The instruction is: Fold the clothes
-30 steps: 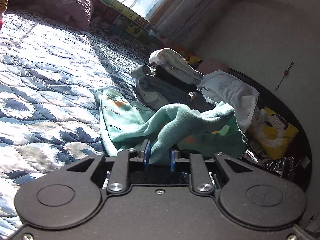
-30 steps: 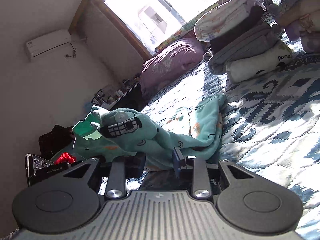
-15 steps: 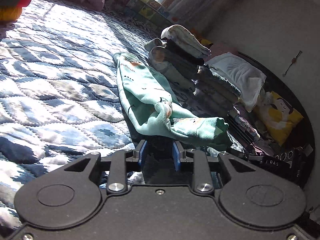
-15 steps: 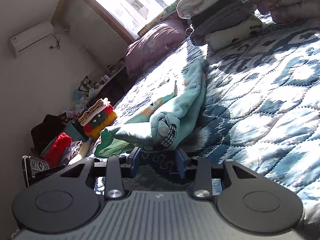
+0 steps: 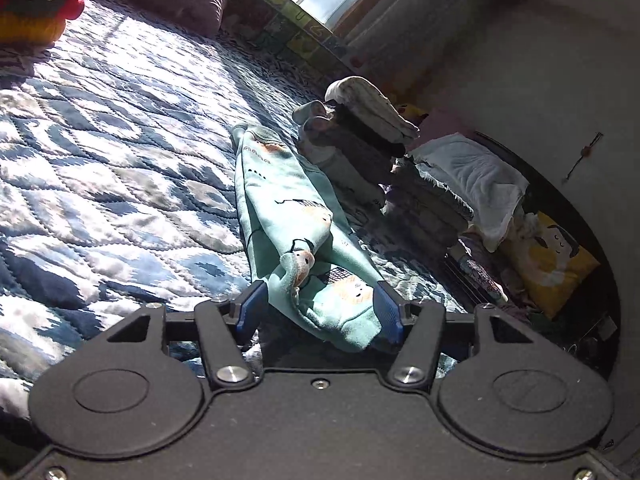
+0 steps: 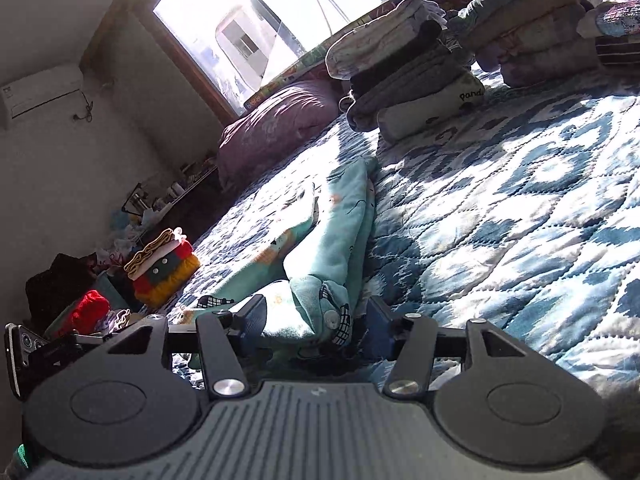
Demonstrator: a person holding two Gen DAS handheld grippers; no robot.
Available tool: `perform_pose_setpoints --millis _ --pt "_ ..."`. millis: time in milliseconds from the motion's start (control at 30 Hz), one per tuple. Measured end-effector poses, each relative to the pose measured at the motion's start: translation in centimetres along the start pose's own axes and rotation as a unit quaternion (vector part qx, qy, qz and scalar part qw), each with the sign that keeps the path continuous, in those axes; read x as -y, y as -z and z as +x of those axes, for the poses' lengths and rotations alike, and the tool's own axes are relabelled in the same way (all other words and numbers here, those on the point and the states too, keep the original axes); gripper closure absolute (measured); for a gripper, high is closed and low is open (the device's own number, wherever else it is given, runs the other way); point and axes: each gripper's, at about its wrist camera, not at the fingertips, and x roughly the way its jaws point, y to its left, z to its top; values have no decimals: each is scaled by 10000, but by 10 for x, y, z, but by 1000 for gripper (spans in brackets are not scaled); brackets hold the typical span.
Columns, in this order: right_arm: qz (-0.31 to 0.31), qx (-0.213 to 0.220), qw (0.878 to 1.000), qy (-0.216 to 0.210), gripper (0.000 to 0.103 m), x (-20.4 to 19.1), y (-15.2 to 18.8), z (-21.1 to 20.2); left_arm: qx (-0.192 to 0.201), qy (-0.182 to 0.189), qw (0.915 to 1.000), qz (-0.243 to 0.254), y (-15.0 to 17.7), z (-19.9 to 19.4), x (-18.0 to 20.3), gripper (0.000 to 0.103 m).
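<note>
- The mint garment (image 5: 288, 216) lies in a long strip on the quilt (image 5: 120, 184), near end between both sets of tongs. Looks laid out lengthwise so the next fold goes end to end.
- Left gripper (image 5: 318, 312): jaws spread wide, cloth sits loose between them, nothing pinched.
- Right gripper (image 6: 316, 322): same deal, wide open around the printed end.
- Folded stack (image 6: 404, 80) parked out of the way by the window; its bottom piece reads "pand", rest hidden.

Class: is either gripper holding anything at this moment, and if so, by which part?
Nothing is held. The left gripper and right gripper are both open, their fingers either side of the near end of the teal garment.
</note>
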Motion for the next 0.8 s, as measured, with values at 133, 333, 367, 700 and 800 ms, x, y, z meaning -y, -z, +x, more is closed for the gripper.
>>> perform_pose_setpoints --millis 133,333,367,700,800 --pt "-687 26 9960 562 33 -17 6 25 -362 -678 9970 -8 16 31 -3 55" --pt "-2567 -715 9550 1304 39 -38 41 49 -616 -1122 9857 1091 38 37 10 90" --pt "-2570 -765 9549 1278 39 -39 41 46 -638 -1128 9848 1160 39 36 11 91" --pt "-2091 -115 9715 1114 34 -33 22 45 -104 -1148 9918 546 16 31 9 47" --pt "-2233 -401 9670 1159 38 -34 30 61 -224 -1353 9881 698 17 46 8 51"
